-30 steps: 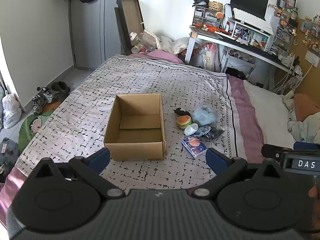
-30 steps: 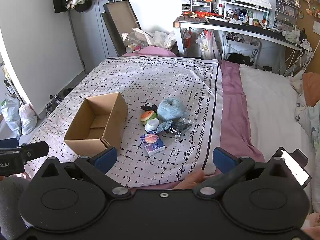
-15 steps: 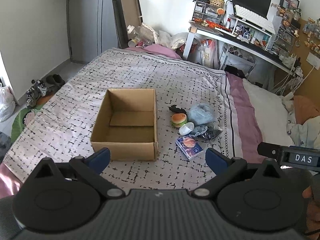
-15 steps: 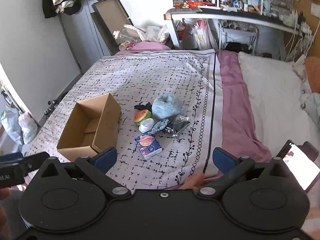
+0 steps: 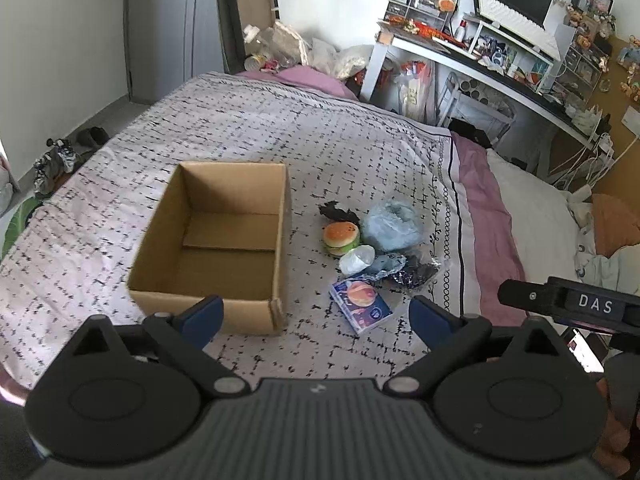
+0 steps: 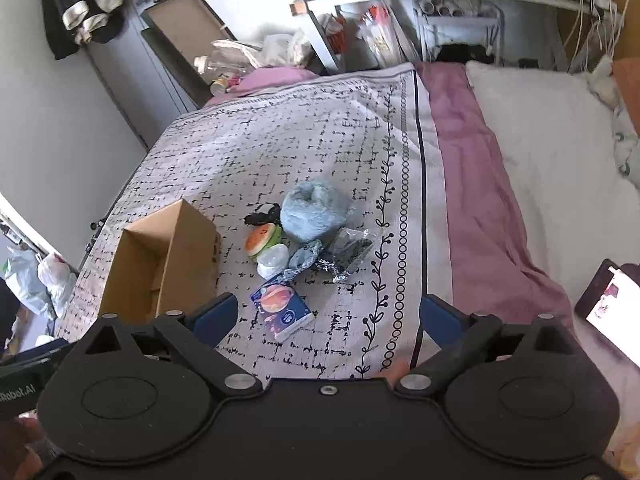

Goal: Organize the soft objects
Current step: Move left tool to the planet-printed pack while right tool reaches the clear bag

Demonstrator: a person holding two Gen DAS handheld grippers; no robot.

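Note:
An open, empty cardboard box (image 5: pixel 216 240) (image 6: pixel 160 264) sits on the patterned bedspread. To its right lies a small pile: a burger plush (image 5: pixel 341 236) (image 6: pixel 262 240), a pale blue fluffy bundle (image 5: pixel 392 226) (image 6: pixel 314 214), a white soft piece (image 5: pixel 357 260) (image 6: pixel 273 261), a black item (image 5: pixel 338 213), a dark crinkly bag (image 5: pixel 416 270) (image 6: pixel 348 254) and a blue tissue pack (image 5: pixel 360 305) (image 6: pixel 281 310). My left gripper (image 5: pixel 316 316) is open and empty, above the bed's near edge. My right gripper (image 6: pixel 328 316) is open and empty, just short of the tissue pack.
A purple sheet (image 6: pixel 476 184) and white pillow (image 6: pixel 552 152) lie to the right. A cluttered desk (image 5: pixel 480 60) stands beyond the bed. Bags and a flat carton (image 5: pixel 248 8) lean by the door. A phone (image 6: pixel 610 300) lies at the right edge.
Both grippers have moved forward and tilted down towards the bed; the box and pile look larger and nearer. Nothing on the bed has moved. Both grippers stay open.

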